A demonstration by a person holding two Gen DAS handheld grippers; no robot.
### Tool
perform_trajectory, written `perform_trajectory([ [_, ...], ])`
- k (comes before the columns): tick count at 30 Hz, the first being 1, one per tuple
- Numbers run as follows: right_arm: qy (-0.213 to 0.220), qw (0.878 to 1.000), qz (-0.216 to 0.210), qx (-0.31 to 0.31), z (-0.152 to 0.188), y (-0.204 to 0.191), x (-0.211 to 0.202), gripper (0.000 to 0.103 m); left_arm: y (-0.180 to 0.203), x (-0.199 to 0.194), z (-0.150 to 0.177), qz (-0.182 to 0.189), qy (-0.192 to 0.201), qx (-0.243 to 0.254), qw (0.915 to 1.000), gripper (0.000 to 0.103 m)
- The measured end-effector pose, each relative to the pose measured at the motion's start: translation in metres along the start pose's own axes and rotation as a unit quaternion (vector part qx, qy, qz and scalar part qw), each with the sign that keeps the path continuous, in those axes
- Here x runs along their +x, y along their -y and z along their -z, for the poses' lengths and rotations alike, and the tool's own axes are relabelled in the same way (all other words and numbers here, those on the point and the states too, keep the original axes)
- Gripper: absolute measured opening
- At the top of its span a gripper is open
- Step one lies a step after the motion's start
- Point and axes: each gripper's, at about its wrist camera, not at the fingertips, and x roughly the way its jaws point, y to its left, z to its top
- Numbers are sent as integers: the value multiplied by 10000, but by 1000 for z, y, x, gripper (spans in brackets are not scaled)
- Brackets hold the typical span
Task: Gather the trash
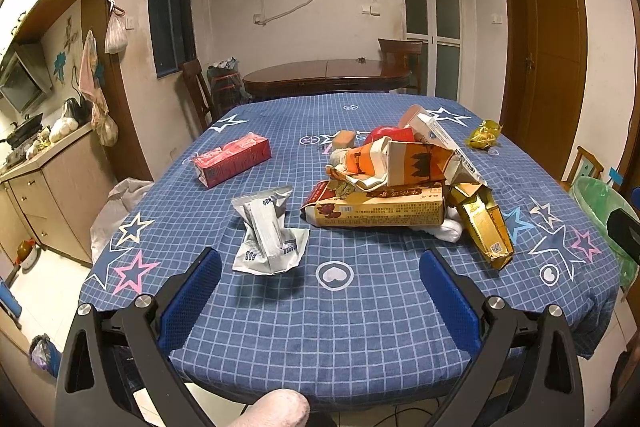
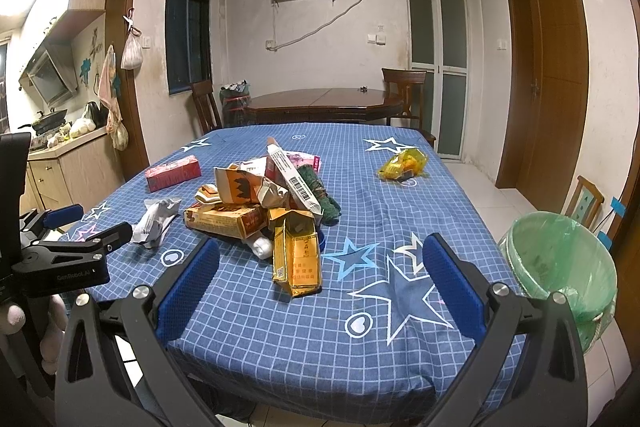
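Nothing is gripped yet: left gripper [image 1: 320, 275] and right gripper [image 2: 320, 267] hover with jaws apart over the blue checked table [image 1: 360, 347]. Crumpled cartons [image 2: 260, 207] lie heaped mid-table. Next, likely seize the nearest gold carton [image 2: 298, 263] for the green-lined bin [image 2: 560, 259].

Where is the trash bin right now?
The green-lined trash bin stands on the floor beside the table's right edge, near the right gripper.
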Motion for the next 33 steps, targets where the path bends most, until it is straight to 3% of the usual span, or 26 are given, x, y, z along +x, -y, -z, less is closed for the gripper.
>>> perform_trajectory([
  [33, -29, 10000, 6, -4, -2, 1, 0, 98, 1, 2, 1, 25, -48, 1, 10000, 99],
])
